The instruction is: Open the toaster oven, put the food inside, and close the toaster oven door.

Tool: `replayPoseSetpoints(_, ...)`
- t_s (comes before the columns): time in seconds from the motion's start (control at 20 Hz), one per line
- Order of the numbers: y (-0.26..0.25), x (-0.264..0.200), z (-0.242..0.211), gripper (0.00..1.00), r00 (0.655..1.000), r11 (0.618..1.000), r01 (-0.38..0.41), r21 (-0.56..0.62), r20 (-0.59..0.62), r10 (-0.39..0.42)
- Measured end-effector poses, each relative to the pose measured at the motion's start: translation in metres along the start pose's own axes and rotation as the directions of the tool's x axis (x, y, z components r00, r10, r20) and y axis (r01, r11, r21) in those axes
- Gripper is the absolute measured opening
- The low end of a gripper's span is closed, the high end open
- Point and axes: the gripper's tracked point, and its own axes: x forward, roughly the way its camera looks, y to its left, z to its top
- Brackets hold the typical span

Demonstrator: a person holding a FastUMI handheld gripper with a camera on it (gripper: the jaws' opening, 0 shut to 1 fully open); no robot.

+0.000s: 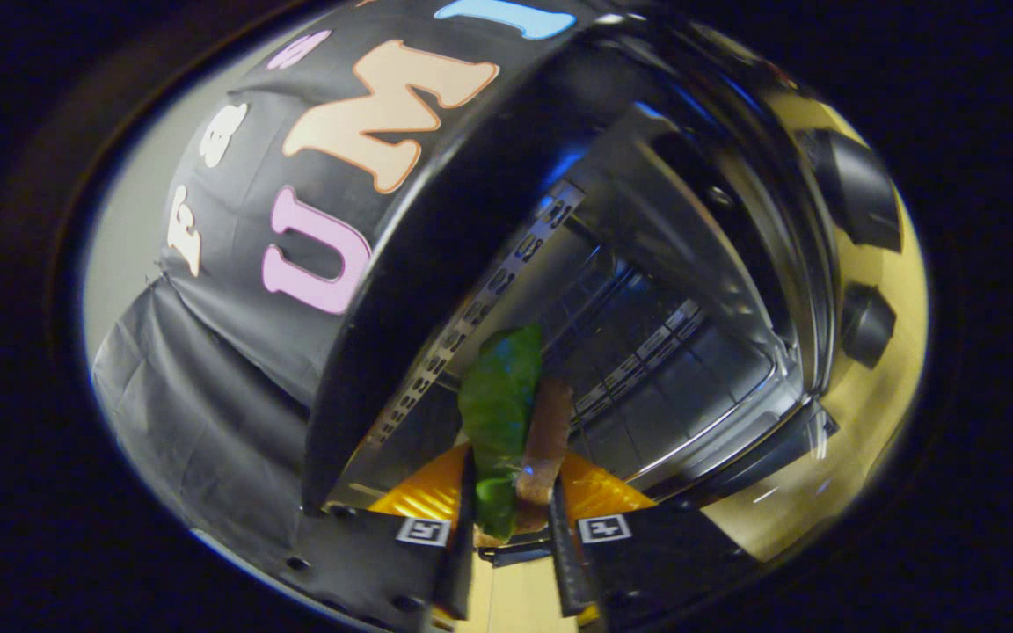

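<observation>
Food, a layered sandwich with green lettuce leaf and brown bread slice, sits clamped between both gripper fingers, poking into the open black toaster oven's shiny metal cavity.

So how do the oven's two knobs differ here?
The upper knob looks larger and blockier, while the lower knob looks smaller and rounder. The upper one sits farther from the held food, and the lower one nearer. Both are dark and sit on the oven's yellow panel. The tool grips the food.
</observation>
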Motion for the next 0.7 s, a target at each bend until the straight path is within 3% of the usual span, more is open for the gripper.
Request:
replayPoseSetpoints(0.15,-0.005,-0.006,0.010,0.78,0.995,0.976,0.100,-0.192,0.045,-0.093)
replayPoseSetpoints(0.3,-0.008,-0.017,0.024,0.98,0.982,0.877,0.189,-0.441,0.111,-0.156)
replayPoseSetpoints(0.55,0.019,-0.043,0.050,0.99,0.972,0.745,0.214,-0.632,0.211,-0.101)
replayPoseSetpoints(0.7,0.020,-0.059,0.032,0.99,0.987,0.731,0.153,-0.665,0.133,-0.086)
